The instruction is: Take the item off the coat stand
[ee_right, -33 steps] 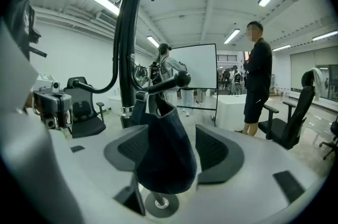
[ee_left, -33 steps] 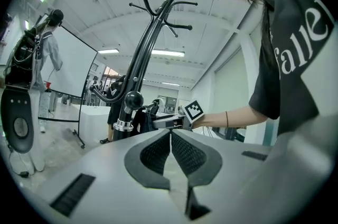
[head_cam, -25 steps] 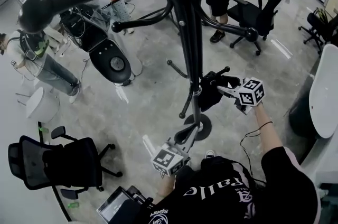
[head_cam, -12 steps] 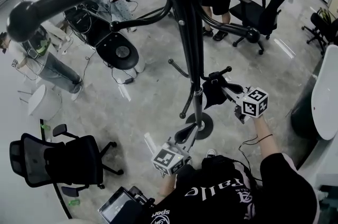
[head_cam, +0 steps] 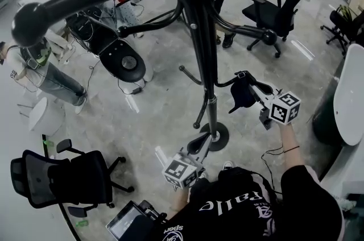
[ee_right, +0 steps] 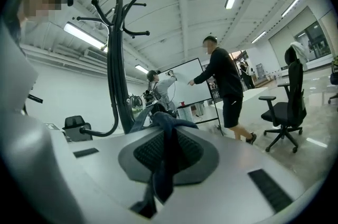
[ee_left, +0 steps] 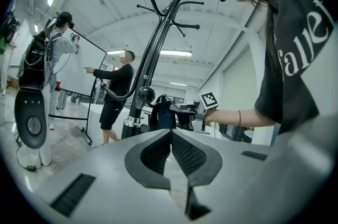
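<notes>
Where the right gripper (head_cam: pixel 250 85) reaches in beside the coat stand (head_cam: pixel 207 35), its jaws are pinched almost together on a strip of the dark cloth item (head_cam: pixel 242 96). The item sits just under the knobbed tip of a low hook (head_cam: pixel 243 74). Whether any part of it is looped over that hook cannot be told. In the head view the item's long axis runs from the jaws downward, with its bulk hanging toward the floor, beside the pole and above the stand's round base (head_cam: pixel 219 136). In the right gripper view the dark blue cloth lies lengthwise along the seam between the two pads. It trails out at the near end, then rises over the jaw tips toward the stand.

The left gripper (head_cam: pixel 195 150) is held low, near the base. Its pads meet with nothing between them, and it points up at the pole and the hanging item.

The person's black shirt (head_cam: pixel 239 206) carries white gothic lettering. The letters "alle" can be read and the rest cannot. The cube (head_cam: pixel 284 108) on the right gripper shows only black-and-white square markers, no words
</notes>
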